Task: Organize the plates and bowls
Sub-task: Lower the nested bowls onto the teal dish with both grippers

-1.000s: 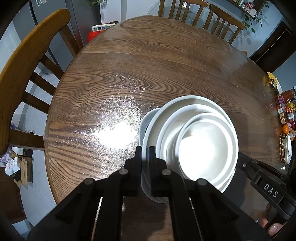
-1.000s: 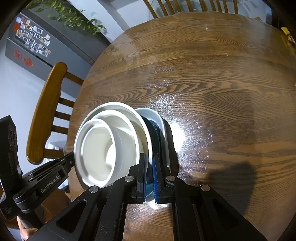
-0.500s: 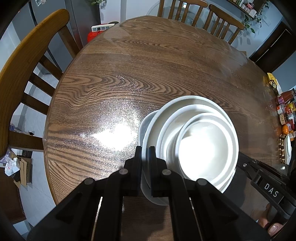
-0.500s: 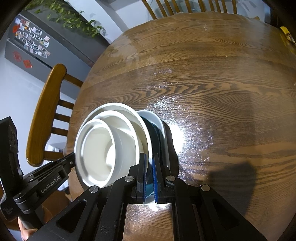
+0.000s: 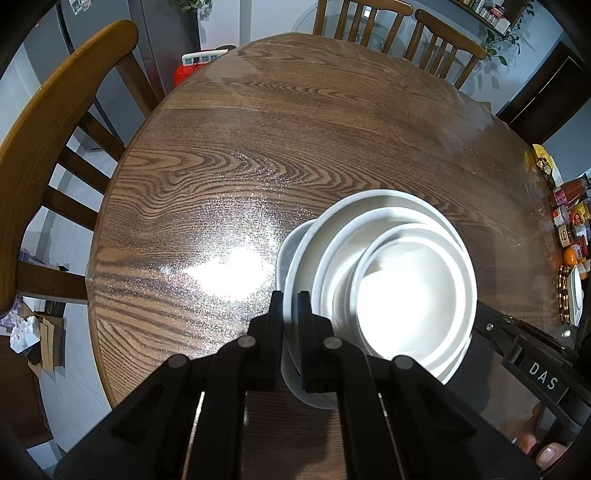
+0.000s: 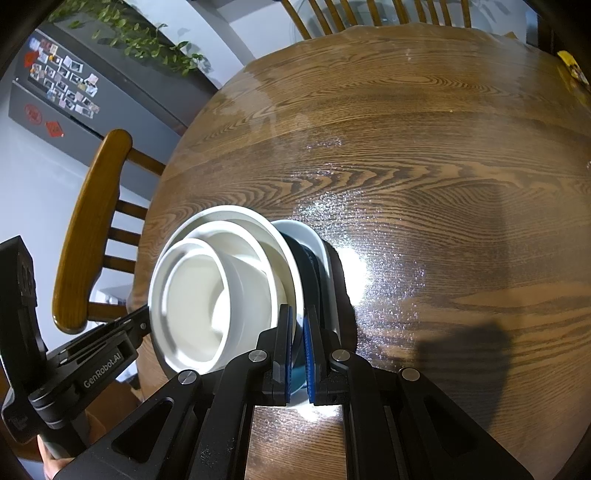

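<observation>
A nested stack of white bowls and plates (image 5: 406,295) is held over the round wooden table (image 5: 258,147), with both grippers on opposite rims. My left gripper (image 5: 290,295) is shut on the stack's near rim. My right gripper (image 6: 299,310) is shut on the other rim, where a dark blue plate (image 6: 308,262) and a white plate (image 6: 317,240) show under the white bowls (image 6: 207,295). The right gripper's body also shows in the left wrist view (image 5: 532,362), and the left gripper's body in the right wrist view (image 6: 74,369).
Wooden chairs stand at the table's left (image 5: 48,129) and far side (image 5: 369,18). Jars, fruit and beads (image 5: 569,240) crowd the table's right edge. A red box with a power strip (image 5: 192,66) sits beyond the far left edge. A grey fridge (image 6: 74,92) stands behind.
Both grippers and the stack have drifted slightly toward the table's middle; the grips are unchanged.
</observation>
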Tool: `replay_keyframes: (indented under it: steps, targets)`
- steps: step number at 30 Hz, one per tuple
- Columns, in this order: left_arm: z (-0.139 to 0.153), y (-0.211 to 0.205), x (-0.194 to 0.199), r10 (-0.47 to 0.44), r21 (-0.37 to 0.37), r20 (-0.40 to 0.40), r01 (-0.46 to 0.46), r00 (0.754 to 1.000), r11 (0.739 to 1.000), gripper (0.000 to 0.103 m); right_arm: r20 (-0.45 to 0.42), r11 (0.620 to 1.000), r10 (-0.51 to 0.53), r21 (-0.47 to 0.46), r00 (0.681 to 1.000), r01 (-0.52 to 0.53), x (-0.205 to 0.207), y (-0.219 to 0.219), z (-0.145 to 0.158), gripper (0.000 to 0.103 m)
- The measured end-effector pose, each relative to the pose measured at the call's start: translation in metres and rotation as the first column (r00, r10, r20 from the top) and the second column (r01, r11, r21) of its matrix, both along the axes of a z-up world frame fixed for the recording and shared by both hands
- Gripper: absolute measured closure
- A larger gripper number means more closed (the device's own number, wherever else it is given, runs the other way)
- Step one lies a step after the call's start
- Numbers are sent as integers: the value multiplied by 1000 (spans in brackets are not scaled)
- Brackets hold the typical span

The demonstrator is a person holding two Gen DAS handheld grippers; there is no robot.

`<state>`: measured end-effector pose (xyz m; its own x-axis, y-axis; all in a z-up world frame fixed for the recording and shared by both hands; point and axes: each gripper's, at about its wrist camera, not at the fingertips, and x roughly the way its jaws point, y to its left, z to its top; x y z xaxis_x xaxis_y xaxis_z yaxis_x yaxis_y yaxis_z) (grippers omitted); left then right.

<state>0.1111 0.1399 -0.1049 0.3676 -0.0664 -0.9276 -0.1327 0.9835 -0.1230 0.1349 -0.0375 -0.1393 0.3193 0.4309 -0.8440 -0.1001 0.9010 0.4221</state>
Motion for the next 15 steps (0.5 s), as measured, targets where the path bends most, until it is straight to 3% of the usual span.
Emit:
replay_keyframes:
  steps: [15]
  targets:
    - [0,-3,-4,-11,14,26,10,1000,1000,101,28,1000,-1,-29,1000,1,-5,4,1,94]
